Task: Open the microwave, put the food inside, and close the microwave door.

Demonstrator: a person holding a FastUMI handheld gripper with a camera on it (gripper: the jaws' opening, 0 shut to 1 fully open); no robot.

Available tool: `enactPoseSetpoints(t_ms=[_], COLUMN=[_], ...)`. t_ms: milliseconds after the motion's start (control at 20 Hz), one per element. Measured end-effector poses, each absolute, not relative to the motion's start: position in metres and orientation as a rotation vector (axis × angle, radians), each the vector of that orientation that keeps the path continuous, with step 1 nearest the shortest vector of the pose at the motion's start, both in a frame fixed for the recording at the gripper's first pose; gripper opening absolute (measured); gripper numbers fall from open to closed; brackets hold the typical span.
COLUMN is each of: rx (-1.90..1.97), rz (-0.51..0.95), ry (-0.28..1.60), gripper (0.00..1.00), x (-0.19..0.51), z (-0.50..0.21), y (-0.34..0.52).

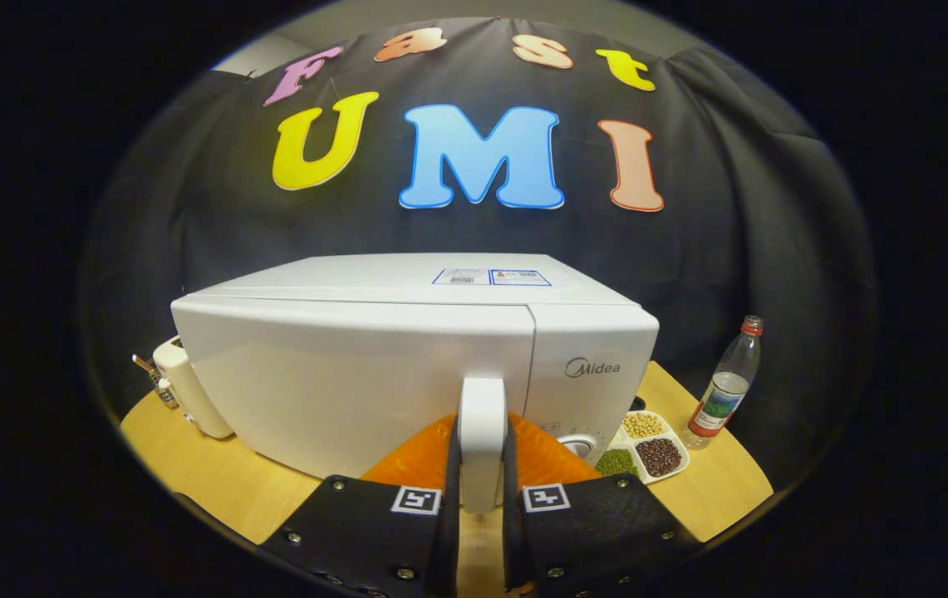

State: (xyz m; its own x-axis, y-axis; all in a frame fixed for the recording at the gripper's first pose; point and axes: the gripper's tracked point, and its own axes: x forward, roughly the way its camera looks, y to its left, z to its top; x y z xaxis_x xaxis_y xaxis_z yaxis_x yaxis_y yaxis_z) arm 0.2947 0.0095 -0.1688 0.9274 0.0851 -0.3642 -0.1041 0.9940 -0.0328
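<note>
Microwave (407,365) stood on wooden table (191,465), door closed. Gripper (482,490) jaws narrow, clamped on door handle (482,423). Beside it: divided dish of beans (646,447), water bottle (724,386).

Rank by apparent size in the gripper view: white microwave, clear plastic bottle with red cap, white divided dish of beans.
1. White microwave, largest by far; the gripper is shut on its white door handle.
2. Clear plastic bottle with red cap and white divided dish of beans: alike, unranked.
</note>
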Motion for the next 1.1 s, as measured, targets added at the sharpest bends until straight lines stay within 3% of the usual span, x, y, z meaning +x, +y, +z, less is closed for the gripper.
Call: enactPoseSetpoints(t_ms=[50, 300, 700, 1100], rx=[-0.055, -0.015, -0.028, 0.022], rz=[0.107, 0.116, 0.14, 0.234], ry=[0.375, 0.424, 0.404, 0.448], gripper=[0.14, 0.14, 0.14, 0.23], x=[0.294, 0.285, 0.21, 0.129], z=[-0.168, -0.168, -0.165, -0.165], y=[0.009, 0.009, 0.025, 0.07])
